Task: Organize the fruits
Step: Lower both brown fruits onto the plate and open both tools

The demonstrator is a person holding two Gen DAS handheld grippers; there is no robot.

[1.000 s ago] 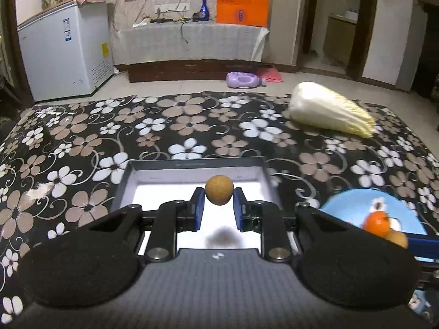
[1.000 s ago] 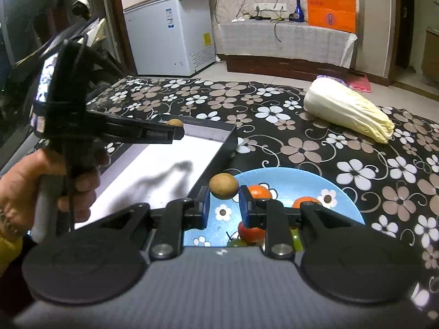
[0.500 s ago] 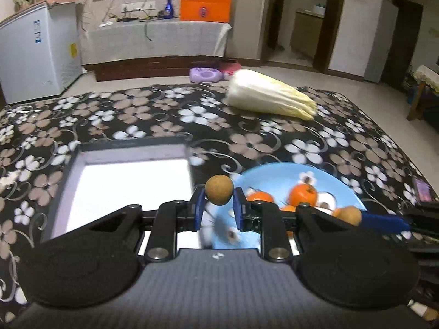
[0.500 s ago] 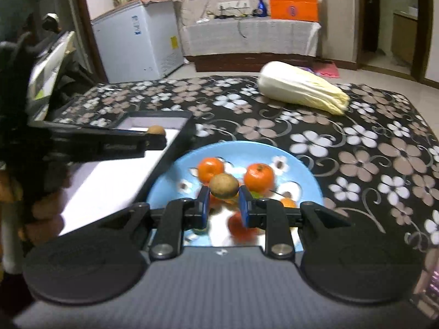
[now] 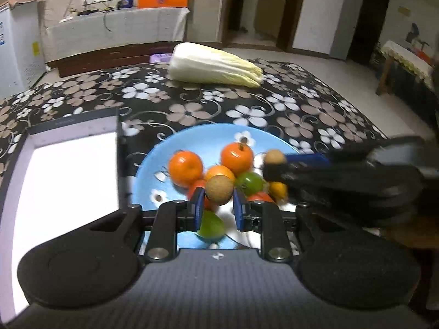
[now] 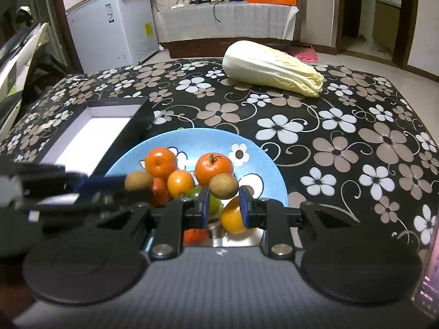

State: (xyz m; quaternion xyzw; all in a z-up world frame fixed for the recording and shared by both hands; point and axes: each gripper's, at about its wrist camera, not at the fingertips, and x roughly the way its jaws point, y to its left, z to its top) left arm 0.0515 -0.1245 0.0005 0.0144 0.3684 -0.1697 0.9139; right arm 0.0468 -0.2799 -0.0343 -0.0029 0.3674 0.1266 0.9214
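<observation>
The left claw (image 5: 218, 209) is clenching a small brown fruit (image 5: 219, 189) between its blue pads and is hanging over the near side of the blue plate (image 5: 153, 161). The right claw (image 6: 223, 209) is likewise gripping a second brown fruit (image 6: 223, 186) above the same plate, coming in from the other side, so the two tools are nearly meeting over the pile. On the plate, oranges (image 5: 186, 169) and green fruits (image 5: 250, 182) are sitting heaped together near its middle. Both brown fruits are probably being carried here to join that heap, which would explain why each is being held clear of the pile. Left of the plate, a dark box with a white inside (image 5: 68, 170) is standing open on the flowered desk (image 5: 288, 109). Beyond the plate, well apart, a cabbage (image 5: 214, 65) is lying on its side.
</observation>
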